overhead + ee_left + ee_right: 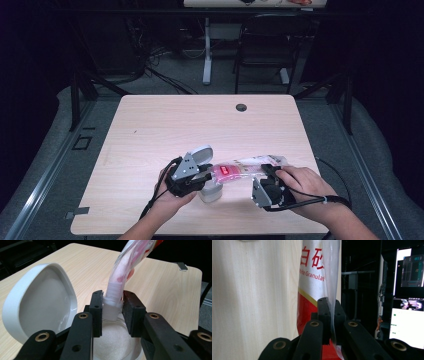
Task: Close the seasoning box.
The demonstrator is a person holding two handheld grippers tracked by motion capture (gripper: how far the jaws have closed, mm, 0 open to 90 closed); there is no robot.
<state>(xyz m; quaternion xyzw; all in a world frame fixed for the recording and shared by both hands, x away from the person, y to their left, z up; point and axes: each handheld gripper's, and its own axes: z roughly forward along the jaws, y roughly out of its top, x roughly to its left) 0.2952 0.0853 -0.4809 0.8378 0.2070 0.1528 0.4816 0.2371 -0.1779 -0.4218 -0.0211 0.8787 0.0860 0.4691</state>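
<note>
A sugar pouch [235, 170], clear with red and white print, lies stretched between my two grippers near the table's front edge. My left gripper [112, 307] is shut on the pouch's white threaded spout [113, 298], holding it over a clear container [115, 342] of white sugar. The container's white hinged lid [42, 302] stands flipped open to the left. In the high view the left gripper [202, 176] sits over the container [211, 192]. My right gripper [331, 310] is shut on the pouch's clear film edge [312, 277], at the pouch's far end [267, 175].
The light wooden table [150, 130] has a cable hole [241, 107] near its back edge. A black chair [265, 45] and a white desk leg [207, 50] stand beyond it. Lit monitors [407, 290] glow past the right gripper.
</note>
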